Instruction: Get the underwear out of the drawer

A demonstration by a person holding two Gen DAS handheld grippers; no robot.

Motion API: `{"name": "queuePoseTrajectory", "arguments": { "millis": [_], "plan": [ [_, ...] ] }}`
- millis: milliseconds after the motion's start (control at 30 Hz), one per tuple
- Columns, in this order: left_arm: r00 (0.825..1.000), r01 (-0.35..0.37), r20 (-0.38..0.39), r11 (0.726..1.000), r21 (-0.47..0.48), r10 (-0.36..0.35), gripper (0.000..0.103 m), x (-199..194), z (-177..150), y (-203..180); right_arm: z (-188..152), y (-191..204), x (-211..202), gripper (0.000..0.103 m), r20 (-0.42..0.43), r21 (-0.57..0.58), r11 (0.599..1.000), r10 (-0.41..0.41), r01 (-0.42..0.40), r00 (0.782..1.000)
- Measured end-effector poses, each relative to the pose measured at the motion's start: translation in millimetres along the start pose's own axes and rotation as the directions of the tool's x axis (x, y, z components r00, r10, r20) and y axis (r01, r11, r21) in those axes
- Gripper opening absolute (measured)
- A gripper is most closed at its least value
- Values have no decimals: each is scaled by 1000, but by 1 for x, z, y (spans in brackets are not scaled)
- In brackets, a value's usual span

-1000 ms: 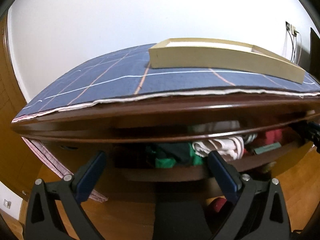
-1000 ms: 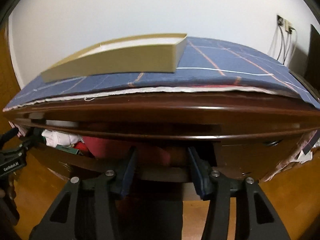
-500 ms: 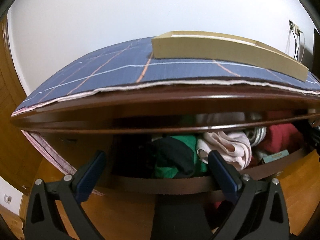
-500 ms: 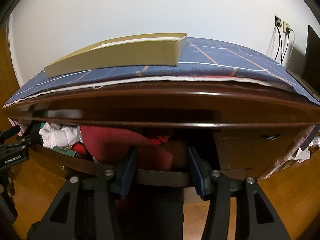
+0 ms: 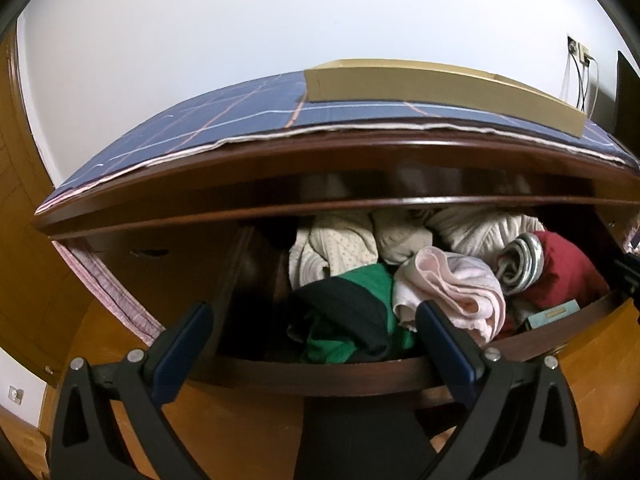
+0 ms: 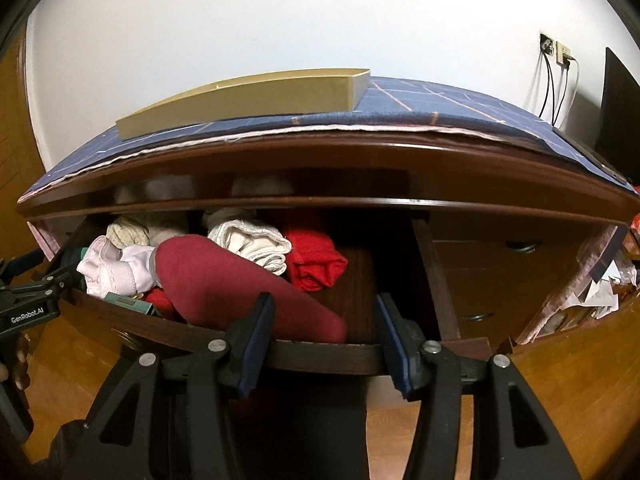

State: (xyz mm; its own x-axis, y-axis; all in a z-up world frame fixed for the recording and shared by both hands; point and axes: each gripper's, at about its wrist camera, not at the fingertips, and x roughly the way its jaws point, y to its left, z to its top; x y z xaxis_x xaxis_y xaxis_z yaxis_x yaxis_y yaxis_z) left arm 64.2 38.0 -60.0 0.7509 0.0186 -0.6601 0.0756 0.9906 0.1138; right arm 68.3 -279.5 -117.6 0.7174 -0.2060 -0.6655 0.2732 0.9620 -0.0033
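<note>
The dark wooden drawer [image 5: 320, 376] stands pulled open, full of rolled and folded underwear. In the left wrist view I see a green and black piece [image 5: 352, 312], a pale pink roll [image 5: 452, 284], cream pieces [image 5: 332, 248], a grey striped roll [image 5: 520, 260] and a dark red piece [image 5: 568, 268]. My left gripper [image 5: 312, 320] is open and empty at the drawer's front edge. In the right wrist view a dark red piece [image 6: 224, 280], a white roll [image 6: 256, 244] and a bright red piece [image 6: 316, 260] show. My right gripper [image 6: 324, 316] has its jaws apart at the drawer front [image 6: 320, 356].
The dresser top carries a blue checked cloth [image 5: 224, 120] and a shallow tan box [image 5: 432, 88]. A second drawer with knobs [image 6: 520, 246] is to the right. Cables hang from wall sockets [image 6: 556, 50]. A small teal box [image 5: 554, 314] lies in the drawer. The floor is wood.
The drawer has slid out toward me over the last second, uncovering far more of the underwear. Both grippers have kept their openings and stayed at the drawer front.
</note>
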Motion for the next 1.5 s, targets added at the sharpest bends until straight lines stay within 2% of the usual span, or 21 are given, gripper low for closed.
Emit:
{"name": "queuePoseTrajectory", "arguments": {
  "millis": [200, 300, 567, 900, 1300, 1500],
  "plan": [
    [1000, -6, 9, 1000, 24, 6, 103, -13, -14, 1, -6, 4, -9, 54, -9, -2, 1000, 6, -6, 1000],
    [1000, 15, 8, 1000, 14, -15, 103, -18, -23, 4, -9, 4, -12, 55, -12, -4, 1000, 3, -3, 1000],
    [996, 69, -48, 997, -41, -71, 103, -21, -33, 13, -16, 5, -17, 58, -27, -1, 1000, 2, -2, 1000],
    [993, 56, -101, 998, -16, -57, 103, -19, -32, 10, -18, 3, -20, 61, -68, -1, 1000, 13, -13, 998],
    [991, 11, -136, 998, 69, -1, 103, -18, -24, -1, -14, 3, -18, 61, -124, 8, 1000, 22, -21, 992],
    [988, -2, -157, 995, 100, 18, 103, -16, -21, -5, -8, 5, -14, 61, -190, 12, 1000, 26, -24, 982]
  ]
}}
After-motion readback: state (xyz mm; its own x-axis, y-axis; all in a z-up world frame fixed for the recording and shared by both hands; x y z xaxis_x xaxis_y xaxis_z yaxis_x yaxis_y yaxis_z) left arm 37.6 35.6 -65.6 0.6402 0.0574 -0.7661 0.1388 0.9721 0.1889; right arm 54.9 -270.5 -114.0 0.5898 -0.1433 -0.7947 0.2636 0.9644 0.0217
